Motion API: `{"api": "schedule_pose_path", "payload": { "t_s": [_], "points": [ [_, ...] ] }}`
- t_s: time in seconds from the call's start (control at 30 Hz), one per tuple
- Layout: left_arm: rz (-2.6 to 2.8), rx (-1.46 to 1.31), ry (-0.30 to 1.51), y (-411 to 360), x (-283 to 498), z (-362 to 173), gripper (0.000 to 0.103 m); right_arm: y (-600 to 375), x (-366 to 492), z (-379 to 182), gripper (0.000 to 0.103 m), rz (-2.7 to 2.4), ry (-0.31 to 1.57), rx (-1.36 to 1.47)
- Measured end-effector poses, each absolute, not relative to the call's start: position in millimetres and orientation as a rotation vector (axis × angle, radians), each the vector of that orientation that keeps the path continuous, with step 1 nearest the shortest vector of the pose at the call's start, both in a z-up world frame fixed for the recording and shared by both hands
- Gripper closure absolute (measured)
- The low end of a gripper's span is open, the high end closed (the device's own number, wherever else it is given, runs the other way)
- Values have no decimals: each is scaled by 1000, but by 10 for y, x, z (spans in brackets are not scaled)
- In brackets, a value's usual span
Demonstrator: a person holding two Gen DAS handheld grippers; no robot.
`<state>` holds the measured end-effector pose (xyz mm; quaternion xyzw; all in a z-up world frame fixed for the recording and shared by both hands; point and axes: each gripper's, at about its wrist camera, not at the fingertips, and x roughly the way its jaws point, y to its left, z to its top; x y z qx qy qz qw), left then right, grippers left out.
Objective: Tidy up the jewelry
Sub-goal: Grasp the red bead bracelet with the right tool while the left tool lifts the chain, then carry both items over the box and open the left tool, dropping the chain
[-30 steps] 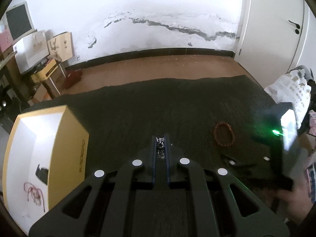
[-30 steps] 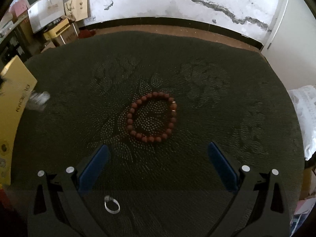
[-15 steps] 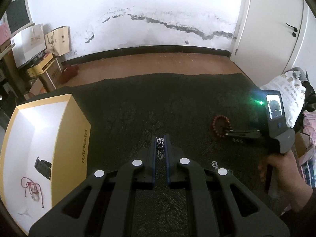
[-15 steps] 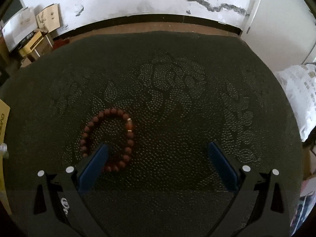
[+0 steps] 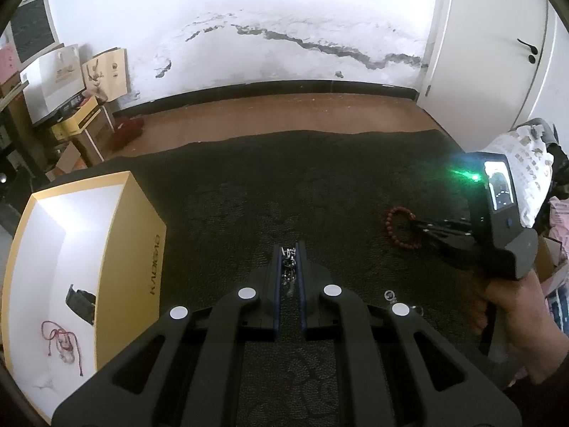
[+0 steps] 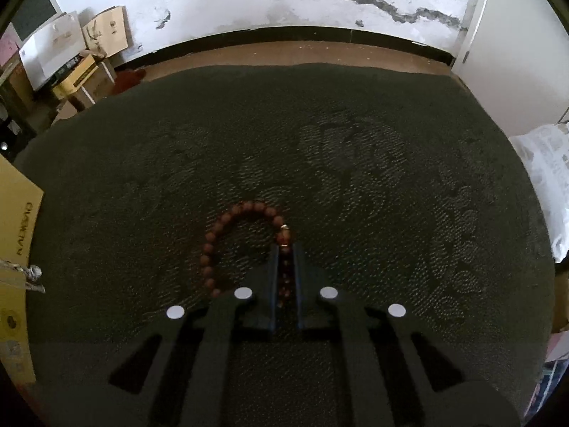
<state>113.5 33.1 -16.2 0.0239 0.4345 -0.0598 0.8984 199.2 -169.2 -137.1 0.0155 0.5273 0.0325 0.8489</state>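
The right gripper point(image 6: 285, 249) has its jaws closed on one side of the bead bracelet point(image 6: 217, 235), which lies on the dark rug point(image 6: 355, 149). The left gripper point(image 5: 287, 249) pinches a small silver chain point(image 5: 287, 261) above the rug. Left of it stands the yellow box point(image 5: 124, 249), holding a red cord point(image 5: 58, 341). A ring point(image 5: 390, 295) lies just right of the left gripper.

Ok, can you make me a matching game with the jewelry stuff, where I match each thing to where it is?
Things:
1. bead bracelet
2. red cord necklace
3. small ring
4. silver chain

Places:
A. inside the yellow box
B. pinched in the left gripper
C. loose on the dark cloth
D. pinched in the right gripper

Pairs: 1-D, 2-A, 3-C, 4-B
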Motion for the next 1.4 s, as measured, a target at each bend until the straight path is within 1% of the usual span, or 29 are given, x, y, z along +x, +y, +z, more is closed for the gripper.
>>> {"api": "schedule_pose_path", "payload": {
  "t_s": [0.1,0.2,0.5,0.6,0.8,1.0,1.13,1.27,1.4],
  "points": [
    [-109,51,897,376,1123,-123,96,-1652,1868,-1244,95,86,1084,16],
    [-88,56,890,411,1095,-64,96,-1569,1772,-991,95,118,1038,14],
    [-20,44,848,747,852,255,96,-1138,1245,26,95,276,877,14],
    [9,37,828,926,730,367,96,-854,1061,356,95,352,822,5],
    [90,-9,787,1428,445,566,96,-154,774,763,95,489,759,-28],
    [200,-42,752,2019,186,674,96,576,608,960,95,601,729,-66],
    [261,-68,742,2406,43,680,96,982,530,973,95,652,726,-93],
    [321,-88,748,2750,-22,591,96,1351,498,896,95,691,741,-125],
    [359,-114,784,3034,14,381,96,1629,523,809,95,714,760,-136]
  ]
}}
